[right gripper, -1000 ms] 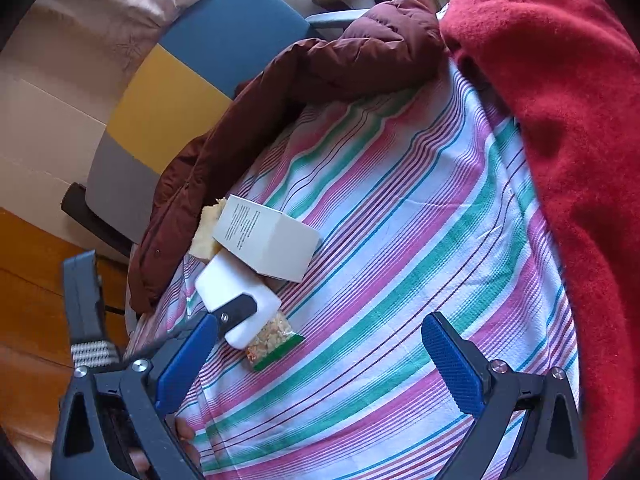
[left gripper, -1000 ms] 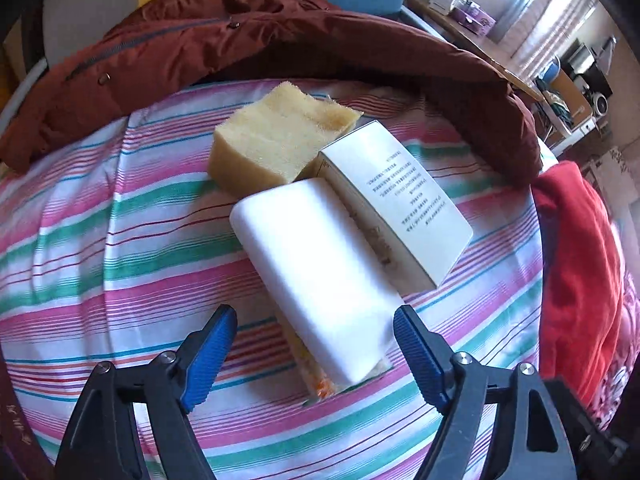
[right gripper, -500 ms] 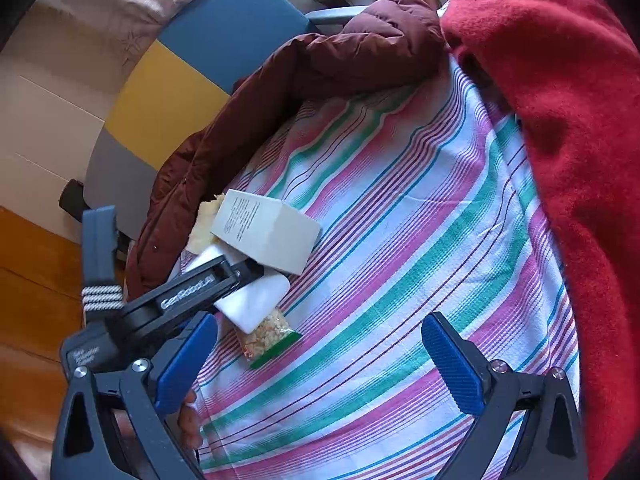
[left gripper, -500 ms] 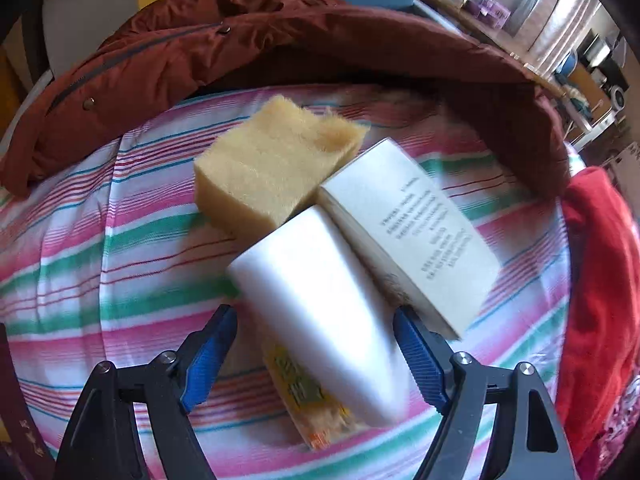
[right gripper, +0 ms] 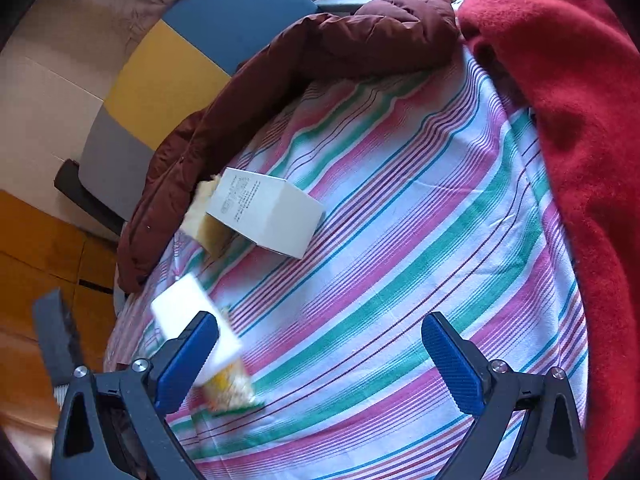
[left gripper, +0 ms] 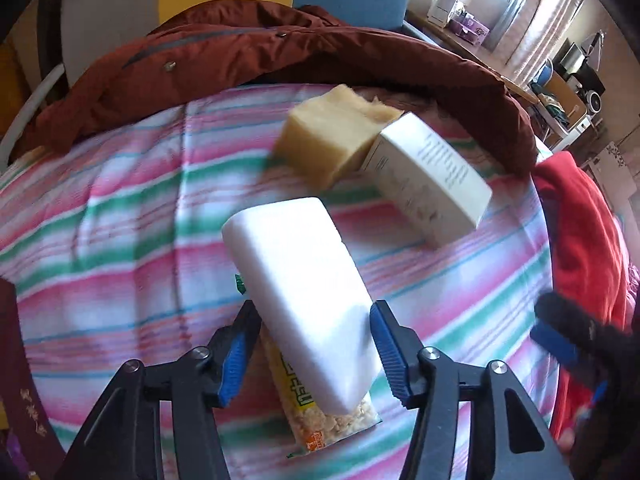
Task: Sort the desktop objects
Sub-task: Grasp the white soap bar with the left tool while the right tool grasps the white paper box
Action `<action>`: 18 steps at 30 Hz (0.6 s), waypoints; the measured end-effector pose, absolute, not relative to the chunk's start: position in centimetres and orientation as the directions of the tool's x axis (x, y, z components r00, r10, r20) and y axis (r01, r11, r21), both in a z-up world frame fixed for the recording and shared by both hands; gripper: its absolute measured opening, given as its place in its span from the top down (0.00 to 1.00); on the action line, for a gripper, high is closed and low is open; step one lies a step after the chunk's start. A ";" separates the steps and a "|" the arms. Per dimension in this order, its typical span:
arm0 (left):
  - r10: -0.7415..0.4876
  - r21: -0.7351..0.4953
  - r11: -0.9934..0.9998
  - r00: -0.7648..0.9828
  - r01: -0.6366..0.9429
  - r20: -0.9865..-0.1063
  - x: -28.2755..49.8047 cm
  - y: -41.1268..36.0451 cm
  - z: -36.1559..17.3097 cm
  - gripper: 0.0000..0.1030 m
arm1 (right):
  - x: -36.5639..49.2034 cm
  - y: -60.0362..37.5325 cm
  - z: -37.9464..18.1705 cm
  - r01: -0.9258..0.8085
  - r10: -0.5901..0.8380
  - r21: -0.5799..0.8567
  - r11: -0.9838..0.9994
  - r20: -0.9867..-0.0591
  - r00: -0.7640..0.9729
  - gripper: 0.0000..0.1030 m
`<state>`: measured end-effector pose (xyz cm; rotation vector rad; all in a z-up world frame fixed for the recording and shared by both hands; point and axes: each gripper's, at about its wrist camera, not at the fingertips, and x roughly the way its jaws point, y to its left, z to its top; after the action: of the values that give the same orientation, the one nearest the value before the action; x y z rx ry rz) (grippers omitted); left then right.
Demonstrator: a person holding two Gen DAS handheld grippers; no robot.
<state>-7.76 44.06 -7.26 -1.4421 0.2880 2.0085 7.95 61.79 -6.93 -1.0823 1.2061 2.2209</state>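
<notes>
Pads of the left gripper (left gripper: pixel 312 354) now press both long sides of the white block (left gripper: pixel 300 288); half a second ago they stood wide of it. The block has also parted from the carton (left gripper: pixel 430 184) and sponge (left gripper: pixel 332 136), which it was leaning against, and sits lower centre of the left view with its far end tilted up. Beneath it lies the snack packet (left gripper: pixel 316 412), apparently not clamped. My judgement: the grasp is made and the first item is coming out of the pile, so sorting has only begun.

The right gripper (right gripper: pixel 320 360) hangs with fingers spread, holding nothing, over bare striped cloth (right gripper: pixel 400 260).

Open cloth fills the centre and lower right of the right view, the roomiest place to move. The brown jacket (left gripper: pixel 280 56) bounds the top of the left view, a red blanket (right gripper: pixel 560 120) the right side of the right view. At lower left there the cloth ends above wooden floor (right gripper: pixel 32 264), close to the block.
</notes>
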 end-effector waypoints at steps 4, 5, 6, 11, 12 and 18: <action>0.398 -0.234 -0.752 -0.141 -0.616 -0.906 -7.3 41.8 -6.7 0.44 | 7.9 61.8 -7.2 -0.646 -0.025 0.519 -0.560 -0.790 -0.613 0.00; 0.404 -0.237 -0.755 -0.148 -0.612 -0.903 -7.4 41.2 -6.2 0.42 | 7.8 61.7 -7.3 -0.646 -0.026 0.515 -0.563 -0.792 -0.610 0.00; 0.403 -0.233 -0.757 -0.156 -0.611 -0.902 -7.2 41.0 -5.8 0.40 | 7.7 61.7 -7.3 -0.646 -0.026 0.511 -0.567 -0.795 -0.606 0.00; 0.396 -0.222 -0.779 -0.185 -0.587 -0.899 -9.4 42.3 -4.9 0.33 | 7.6 61.3 -7.2 -0.647 -0.014 0.491 -0.584 -0.802 -0.597 0.00; 0.392 -0.225 -0.780 -0.175 -0.584 -0.903 -9.6 43.0 -5.6 0.33 | 7.6 61.3 -7.2 -0.647 -0.014 0.491 -0.583 -0.802 -0.597 0.00; 0.266 -0.089 -0.776 -0.195 -0.625 -0.944 -8.6 46.1 -6.4 0.25 | 7.4 61.5 -7.4 -0.653 -0.012 0.497 -0.572 -0.800 -0.599 0.00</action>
<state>-8.64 46.11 -6.43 -1.4960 0.4251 2.0137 7.44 61.52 -7.37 -1.1145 1.1618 2.2095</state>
